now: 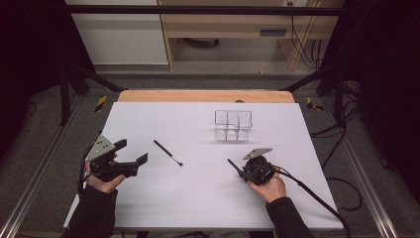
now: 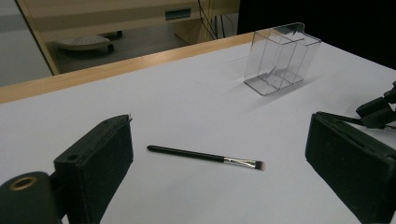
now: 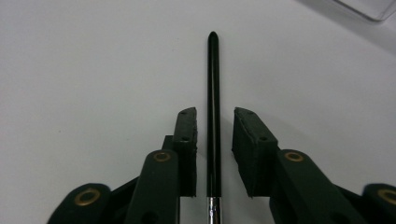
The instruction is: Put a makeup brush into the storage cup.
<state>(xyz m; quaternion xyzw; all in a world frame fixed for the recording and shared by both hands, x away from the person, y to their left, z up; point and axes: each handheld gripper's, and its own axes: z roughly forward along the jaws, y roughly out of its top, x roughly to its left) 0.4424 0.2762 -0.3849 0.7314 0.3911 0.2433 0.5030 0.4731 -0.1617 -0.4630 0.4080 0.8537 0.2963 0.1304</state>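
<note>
Your right gripper (image 3: 214, 140) sits closest, its two black jaws faced with coarse, foam-like pads and pinned with brass rivets. Between those jaws lies a slim brush (image 3: 213, 107): a glossy black handle, round and tapering to a blunt point, with a bright metal collar showing at the bottom edge. The jaws stand narrowly parted with a thin gap on each side of the handle, so the pads do not press on it. In the high view this brush rests flat on the white, matte surface (image 1: 198, 198) just ahead of your right hand (image 1: 270, 187).

Your left gripper (image 1: 134, 153) is held wide, with nothing between its blocky, rough-textured jaws. It points across the surface toward a second brush (image 2: 205, 156), which lies flat and well apart from both grippers: black handle, silver collar, short pale bristle tip.

Farther back stands a clear plastic organiser (image 1: 233, 125), box-shaped with thin upright dividers forming several compartments. Its walls are see-through and smooth, and all its compartments look empty. Along the far edge of the surface runs a light wooden strip (image 1: 205, 96).
</note>
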